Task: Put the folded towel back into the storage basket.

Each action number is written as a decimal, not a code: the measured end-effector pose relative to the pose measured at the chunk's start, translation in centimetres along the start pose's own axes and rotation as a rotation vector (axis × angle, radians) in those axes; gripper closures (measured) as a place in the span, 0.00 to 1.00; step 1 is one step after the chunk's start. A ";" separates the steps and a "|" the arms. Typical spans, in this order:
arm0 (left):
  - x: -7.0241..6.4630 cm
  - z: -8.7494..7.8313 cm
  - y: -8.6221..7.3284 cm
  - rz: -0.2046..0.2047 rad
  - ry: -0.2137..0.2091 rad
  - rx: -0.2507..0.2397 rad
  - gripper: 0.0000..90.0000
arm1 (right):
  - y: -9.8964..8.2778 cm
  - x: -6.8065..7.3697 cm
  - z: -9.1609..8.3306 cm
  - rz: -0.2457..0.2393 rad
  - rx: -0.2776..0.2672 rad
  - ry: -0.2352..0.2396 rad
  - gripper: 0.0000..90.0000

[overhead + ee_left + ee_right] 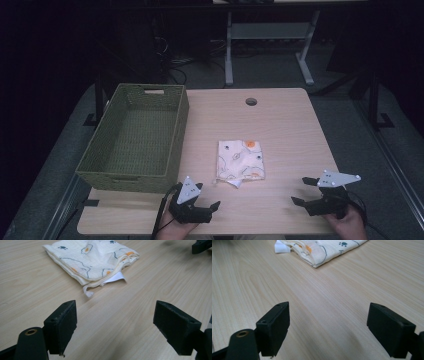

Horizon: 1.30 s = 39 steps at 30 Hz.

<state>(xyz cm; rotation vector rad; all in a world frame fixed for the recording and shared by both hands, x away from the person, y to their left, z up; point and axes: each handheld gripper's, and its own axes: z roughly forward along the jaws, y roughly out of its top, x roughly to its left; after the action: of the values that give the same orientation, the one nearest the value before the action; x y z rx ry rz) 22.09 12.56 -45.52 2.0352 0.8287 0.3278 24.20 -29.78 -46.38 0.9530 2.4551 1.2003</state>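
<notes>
A folded cream cloth (240, 158) with orange and dark animal prints lies flat on the wooden table (280, 120), near the middle. My left gripper (206, 200) rests open at the front edge, below and left of the cloth. My right gripper (303, 191) is open at the front right, well clear of the cloth. In the left gripper view the cloth (92, 258) lies just ahead of the wide-apart jaws, a white tag (115, 278) poking out of its near corner. In the right gripper view the cloth (324, 248) sits farther off at the top.
A green woven basket (137, 137) with handle cut-outs stands empty on the table's left side. A round cable hole (251, 101) is near the far edge. Beyond the table stands a white desk frame (270, 45) on dark floor.
</notes>
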 end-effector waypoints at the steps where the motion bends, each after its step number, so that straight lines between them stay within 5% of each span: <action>1: 0.0 0.0 0.0 0.004 0.002 0.004 0.21 | 0.0 -0.1 0.0 -0.001 0.000 0.001 0.20; 12: 0.5 -0.7 0.6 0.003 -0.009 -0.005 0.22 | 0.1 0.2 0.2 0.001 0.010 -0.006 0.20; 14: 0.6 -0.8 0.8 -0.006 -0.041 -0.010 0.23 | 0.2 0.3 0.3 -0.003 0.012 -0.010 0.20; 23: 0.5 -1.1 2.2 0.029 -0.049 -0.007 0.23 | 0.4 0.8 0.6 -0.014 0.026 -0.007 0.20; 39: 0.8 0.0 4.0 0.044 -0.085 0.025 0.23 | 0.3 0.7 0.2 -0.001 0.007 -0.010 0.20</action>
<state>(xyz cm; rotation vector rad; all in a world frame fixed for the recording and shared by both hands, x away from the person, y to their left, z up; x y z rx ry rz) 24.39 11.52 -42.36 2.0784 0.7409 0.2547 23.91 -29.04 -46.22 0.9575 2.4531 1.1849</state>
